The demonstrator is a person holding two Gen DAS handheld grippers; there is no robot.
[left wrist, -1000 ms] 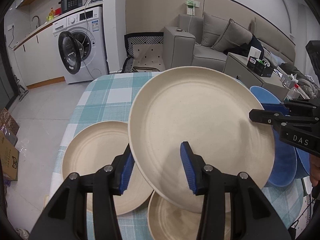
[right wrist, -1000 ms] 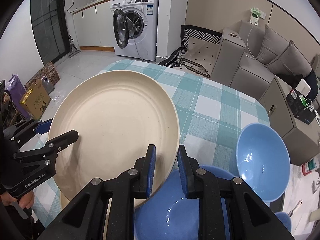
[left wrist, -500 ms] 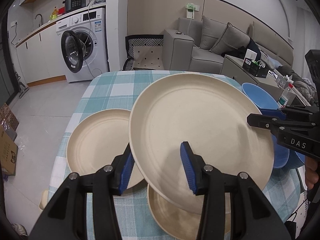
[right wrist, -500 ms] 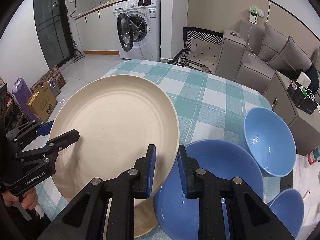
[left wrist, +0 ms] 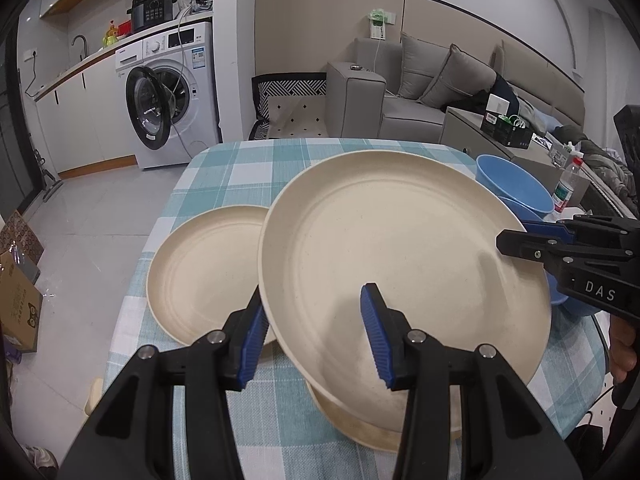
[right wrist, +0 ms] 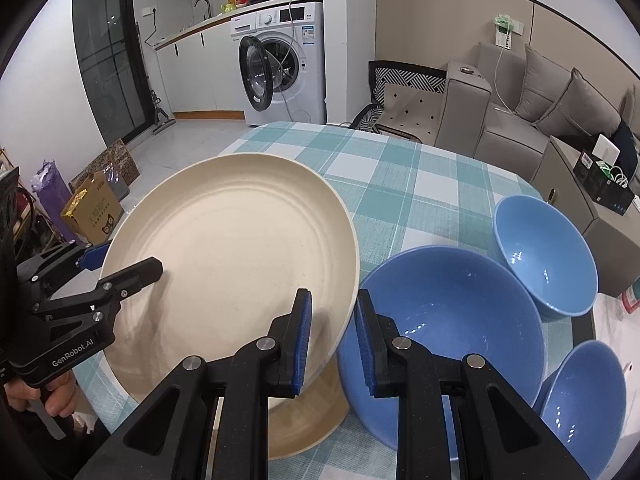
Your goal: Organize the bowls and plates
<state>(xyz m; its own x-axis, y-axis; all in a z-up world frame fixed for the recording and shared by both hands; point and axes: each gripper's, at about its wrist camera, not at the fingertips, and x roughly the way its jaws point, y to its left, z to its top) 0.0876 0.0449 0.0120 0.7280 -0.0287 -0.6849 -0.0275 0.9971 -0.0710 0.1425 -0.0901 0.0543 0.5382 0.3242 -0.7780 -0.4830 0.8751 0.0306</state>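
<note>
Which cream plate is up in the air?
The big cream plate, gripped at opposite rims by both grippers; the other two plates lie on the checked tablecloth.

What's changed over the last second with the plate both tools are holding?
The held cream plate has come back toward the near edge of the table, now hanging over another cream plate below it. More of the blue bowls shows. Unchanged: the left tool and right tool keep their grips on opposite rims; nothing released.
</note>
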